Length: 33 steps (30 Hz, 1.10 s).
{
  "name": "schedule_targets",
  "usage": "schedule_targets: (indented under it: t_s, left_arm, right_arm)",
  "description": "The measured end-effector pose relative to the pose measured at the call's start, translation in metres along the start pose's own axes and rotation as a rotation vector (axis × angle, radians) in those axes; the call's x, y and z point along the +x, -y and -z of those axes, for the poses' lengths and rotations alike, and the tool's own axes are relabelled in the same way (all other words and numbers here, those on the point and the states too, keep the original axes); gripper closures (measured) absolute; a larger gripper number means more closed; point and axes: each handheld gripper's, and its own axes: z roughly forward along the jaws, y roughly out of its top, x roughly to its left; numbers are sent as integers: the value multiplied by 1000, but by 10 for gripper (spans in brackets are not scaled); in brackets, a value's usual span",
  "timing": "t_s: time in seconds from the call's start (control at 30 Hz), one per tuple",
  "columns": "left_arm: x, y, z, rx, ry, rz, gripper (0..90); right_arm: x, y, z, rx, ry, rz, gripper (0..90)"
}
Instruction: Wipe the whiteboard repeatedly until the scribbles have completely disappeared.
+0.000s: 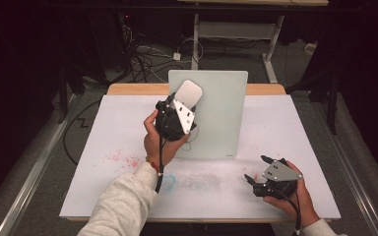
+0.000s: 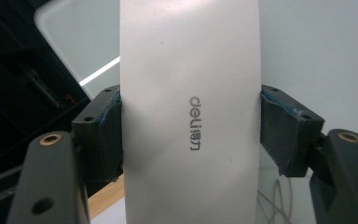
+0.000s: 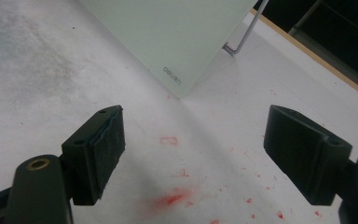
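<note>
A pale green glass board (image 1: 221,118) stands tilted back on the white table (image 1: 285,128). My left gripper (image 1: 179,101) is held up in front of the board's upper left part, shut on a white eraser (image 1: 188,93). In the left gripper view the eraser (image 2: 189,116), marked "deli", is clamped between both pads (image 2: 109,126), with the board (image 2: 317,51) behind it. My right gripper (image 1: 256,168) rests low at the table's front right, open and holding nothing. In the right gripper view its jaws (image 3: 193,149) stand wide apart, facing the board's lower corner (image 3: 168,32).
Red marks (image 1: 120,158), a blue scribble (image 1: 170,181) and a grey smudge (image 1: 202,182) stain the table's front. Red specks (image 3: 170,199) lie between the right jaws. A metal stand leg (image 3: 244,32) props the board. Cables (image 1: 142,54) and desk legs (image 1: 195,34) lie beyond.
</note>
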Motion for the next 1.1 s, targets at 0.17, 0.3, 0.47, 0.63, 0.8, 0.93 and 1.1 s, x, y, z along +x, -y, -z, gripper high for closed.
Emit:
schedule_targets:
  t_s: [0.17, 0.3, 0.47, 0.63, 0.8, 0.93, 1.1]
  left_arm:
    - [-12, 20, 3, 5, 24, -79, 290]
    - [-21, 39, 7, 27, 41, -132, 290]
    - [-35, 65, 12, 64, 67, -236, 290]
    - [-40, 80, 15, 82, 84, -262, 290]
    - [-39, 76, 14, 90, 89, -263, 289]
    - [-35, 68, 10, 93, 119, -253, 280]
    - [-30, 54, 7, 87, 131, -251, 272]
  right_arm:
    - [0, -1, 1, 1, 3, 5, 211]
    - [-1, -1, 2, 0, 10, -4, 211]
    - [0, -1, 1, 1, 9, -1, 211]
    - [1, -1, 0, 6, 6, 10, 211]
    - [1, -1, -1, 10, 8, 5, 211]
    - [1, -1, -1, 9, 6, 13, 211]
    - [1, -1, -1, 8, 10, 3, 211]
